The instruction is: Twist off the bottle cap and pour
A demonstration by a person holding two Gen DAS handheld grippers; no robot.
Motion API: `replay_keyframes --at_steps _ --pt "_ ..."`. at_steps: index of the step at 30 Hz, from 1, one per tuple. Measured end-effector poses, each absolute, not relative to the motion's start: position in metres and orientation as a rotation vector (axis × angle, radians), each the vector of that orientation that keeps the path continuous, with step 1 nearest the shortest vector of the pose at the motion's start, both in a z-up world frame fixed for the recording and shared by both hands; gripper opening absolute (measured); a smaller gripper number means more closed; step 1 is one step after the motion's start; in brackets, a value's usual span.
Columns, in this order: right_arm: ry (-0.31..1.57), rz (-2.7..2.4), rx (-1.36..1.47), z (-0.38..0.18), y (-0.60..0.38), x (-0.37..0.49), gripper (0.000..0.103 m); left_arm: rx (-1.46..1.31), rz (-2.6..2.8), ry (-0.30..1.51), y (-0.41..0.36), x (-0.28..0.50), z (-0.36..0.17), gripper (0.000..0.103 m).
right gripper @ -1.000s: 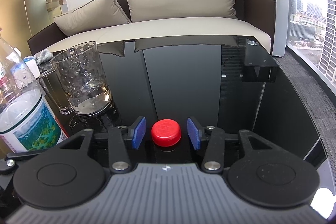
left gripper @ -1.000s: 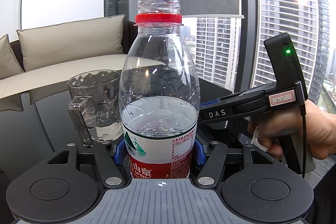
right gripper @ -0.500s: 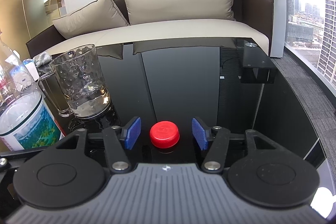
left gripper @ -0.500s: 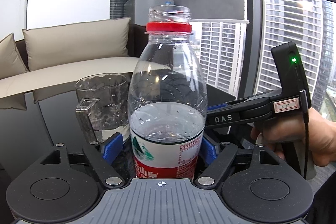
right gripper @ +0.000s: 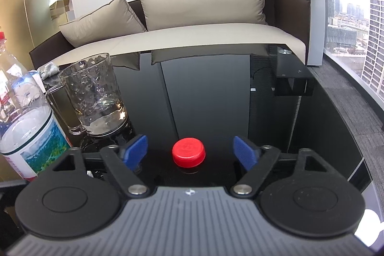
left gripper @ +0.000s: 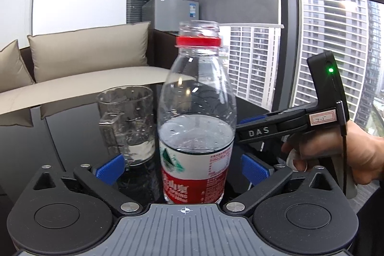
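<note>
An uncapped clear water bottle (left gripper: 196, 126) with a red neck ring and a red-and-white label stands upright on the black glass table, about half full. My left gripper (left gripper: 182, 168) is open, its blue pads apart from the bottle on both sides. A clear glass mug (left gripper: 128, 121) with a little water stands behind and left of the bottle. In the right wrist view the red cap (right gripper: 188, 152) lies on the table between the wide-open pads of my right gripper (right gripper: 192, 152). The mug (right gripper: 94, 97) and the bottle (right gripper: 26, 121) show at the left there.
The right gripper's black handle (left gripper: 312, 116), held by a hand, sits right of the bottle. A beige sofa (right gripper: 192, 23) stands beyond the table's far edge. A small black box (right gripper: 291, 78) sits at the table's far right. A grey cloth (right gripper: 49, 70) lies behind the mug.
My left gripper has opened off the bottle and drawn back a little. My right gripper has opened wider around the cap, which stays on the table.
</note>
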State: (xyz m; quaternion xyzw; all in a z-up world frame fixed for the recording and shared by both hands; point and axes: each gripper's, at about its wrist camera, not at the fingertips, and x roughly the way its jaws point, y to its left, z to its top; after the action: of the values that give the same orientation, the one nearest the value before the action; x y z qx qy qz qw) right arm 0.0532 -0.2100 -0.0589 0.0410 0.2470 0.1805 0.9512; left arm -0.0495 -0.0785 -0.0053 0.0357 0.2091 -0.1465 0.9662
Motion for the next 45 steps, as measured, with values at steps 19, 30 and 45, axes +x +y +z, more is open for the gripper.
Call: replay_keyframes --at_steps 19,30,45 --pt "0.449 0.292 0.103 -0.042 -0.217 0.022 0.097 0.052 -0.291 0.422 -0.048 -0.06 0.006 0.102" --pt "0.407 0.285 0.11 -0.031 -0.213 -0.007 0.098 0.009 -0.239 0.438 -0.02 -0.054 0.008 0.102" --pt "0.364 0.281 0.138 -0.019 -0.21 -0.039 0.098 -0.035 -0.183 0.464 0.015 -0.039 0.013 0.102"
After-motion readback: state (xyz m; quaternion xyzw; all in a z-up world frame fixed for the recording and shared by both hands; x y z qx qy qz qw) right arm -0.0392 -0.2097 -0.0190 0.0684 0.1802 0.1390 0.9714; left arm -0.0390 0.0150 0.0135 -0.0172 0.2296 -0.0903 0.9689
